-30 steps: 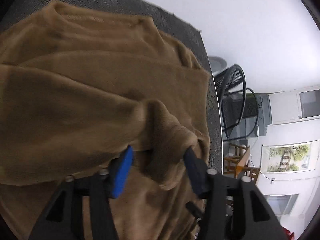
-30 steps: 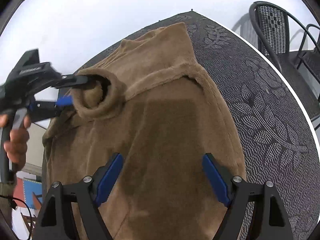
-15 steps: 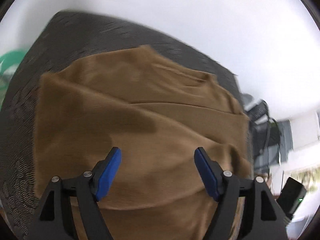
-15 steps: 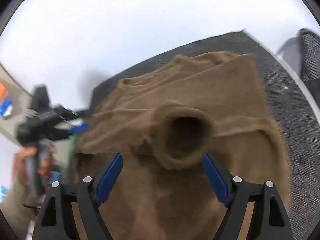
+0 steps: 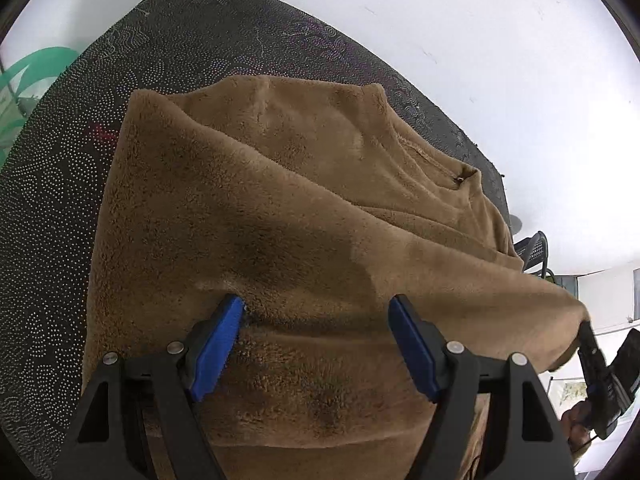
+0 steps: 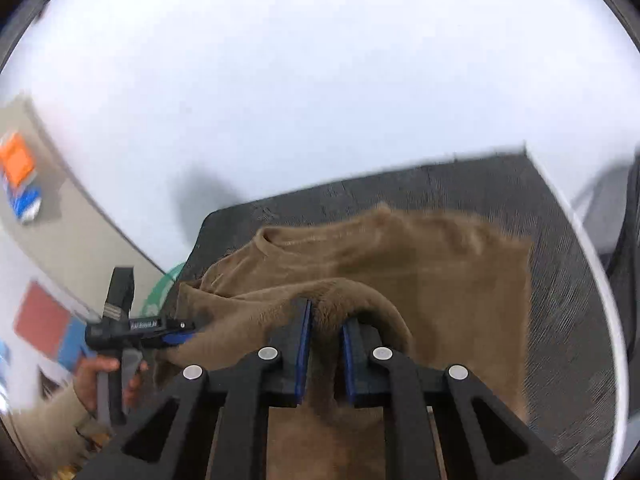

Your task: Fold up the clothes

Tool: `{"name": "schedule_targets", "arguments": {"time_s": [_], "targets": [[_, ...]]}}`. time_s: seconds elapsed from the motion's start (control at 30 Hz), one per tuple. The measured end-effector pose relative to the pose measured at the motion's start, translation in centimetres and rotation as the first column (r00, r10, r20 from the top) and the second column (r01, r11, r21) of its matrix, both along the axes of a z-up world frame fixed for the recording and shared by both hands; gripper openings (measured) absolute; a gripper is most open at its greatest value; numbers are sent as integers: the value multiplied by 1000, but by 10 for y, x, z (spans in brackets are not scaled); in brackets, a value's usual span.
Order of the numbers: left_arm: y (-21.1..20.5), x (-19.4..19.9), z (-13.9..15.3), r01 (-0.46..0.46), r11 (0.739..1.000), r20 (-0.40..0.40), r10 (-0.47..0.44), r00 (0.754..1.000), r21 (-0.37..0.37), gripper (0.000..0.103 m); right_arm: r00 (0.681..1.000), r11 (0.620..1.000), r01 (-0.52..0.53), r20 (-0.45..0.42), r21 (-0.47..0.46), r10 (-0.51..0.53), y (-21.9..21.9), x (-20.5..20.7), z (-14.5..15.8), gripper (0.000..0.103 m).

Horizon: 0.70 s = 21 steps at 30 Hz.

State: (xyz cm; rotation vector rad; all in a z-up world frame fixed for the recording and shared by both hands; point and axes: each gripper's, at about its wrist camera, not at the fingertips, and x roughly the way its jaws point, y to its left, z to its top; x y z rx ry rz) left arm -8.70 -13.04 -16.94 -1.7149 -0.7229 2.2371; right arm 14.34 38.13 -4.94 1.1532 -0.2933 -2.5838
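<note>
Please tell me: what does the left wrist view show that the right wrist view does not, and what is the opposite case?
Only the left wrist view shows the left tool open, its blue pads apart over the brown fleece top, and the dotted pattern of the dark table cover seen sharply.

Only the right wrist view shows the right tool shut on the cuff, the neckline, the person's hand on the left tool's handle, and coloured panels on the wall.

Both show the top on the dark cover, the other tool at the picture's edge and a white wall.
</note>
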Motion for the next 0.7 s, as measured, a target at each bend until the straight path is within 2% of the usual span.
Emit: {"name": "schedule_targets", "arguments": {"time_s": [0.07, 0.13, 0.2, 0.27, 0.3, 0.37, 0.47, 0.57, 0.63, 0.7], "targets": [[-1, 0, 1, 0, 1000, -1, 0, 1000, 0, 79, 999, 997, -39, 41, 70, 36, -3, 2, -13, 17], [-1, 0, 2, 5, 1000, -2, -5, 1000, -1, 79, 990, 992, -52, 136, 114, 36, 0, 4, -40, 19], [-3, 0, 2, 7, 1000, -1, -7, 1000, -1, 79, 973, 990, -11, 229, 140, -22, 10, 8, -66, 25], [-4, -1, 3, 4, 1000, 1, -4, 1000, -4, 79, 955, 984, 66, 276, 166, -110, 22, 14, -82, 28], [-4, -2, 5, 1, 1000, -1, -1, 1000, -11, 79, 950, 981, 103, 278, 164, -146, 27, 18, -84, 32], [-2, -4, 9, -3, 999, -9, 2, 1000, -33, 79, 941, 972, 180, 260, 151, -214, 35, 26, -80, 46], [3, -8, 16, 0, 999, -32, -2, 999, -54, 79, 953, 968, 225, 182, 113, -243, 34, 33, -59, 48], [11, -16, 16, 14, 996, -45, -18, 999, -86, 79, 981, 985, 140, 123, 102, -152, 5, 29, -42, 53], [13, -19, 12, 9, 995, -43, -14, 999, -102, 79, 992, 991, 52, 108, 125, -66, -26, 24, -44, 67], [12, -23, 4, 4, 993, -34, -8, 999, -115, 79, 992, 987, -2, 127, 161, -18, -49, 16, -57, 70]]}}
